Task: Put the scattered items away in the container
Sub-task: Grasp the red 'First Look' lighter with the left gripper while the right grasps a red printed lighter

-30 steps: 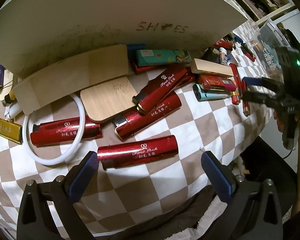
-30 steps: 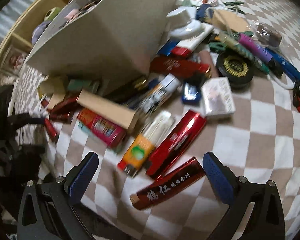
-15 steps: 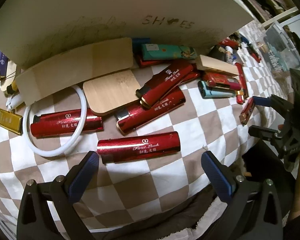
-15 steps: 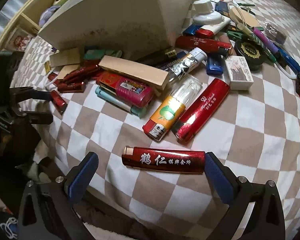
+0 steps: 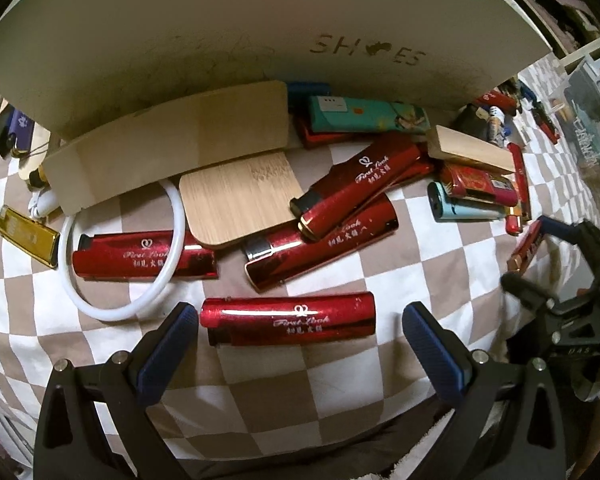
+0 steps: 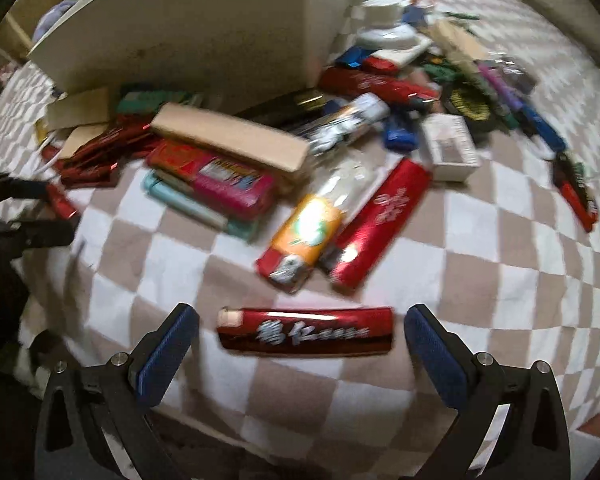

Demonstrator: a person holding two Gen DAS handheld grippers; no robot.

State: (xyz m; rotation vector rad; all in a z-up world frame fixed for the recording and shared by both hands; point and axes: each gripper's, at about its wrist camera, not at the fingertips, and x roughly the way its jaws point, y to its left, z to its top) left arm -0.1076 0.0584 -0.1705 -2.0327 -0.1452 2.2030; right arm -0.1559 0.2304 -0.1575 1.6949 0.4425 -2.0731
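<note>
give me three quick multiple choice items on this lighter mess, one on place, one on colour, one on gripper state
1. Where is the white ring?
A. around the end of a red lighter
B. inside the shoe box
C. in a gripper

2. What colour is the lighter between the right gripper's fingers?
A. teal
B. red
C. gold

3. How is the left gripper?
A. shut on a lighter
B. open
C. shut on nothing

Answers: 1 A, the ring loops over that lighter. 2 B, glossy red casing. 3 B, fingers wide apart beside the nearest lighter.
</note>
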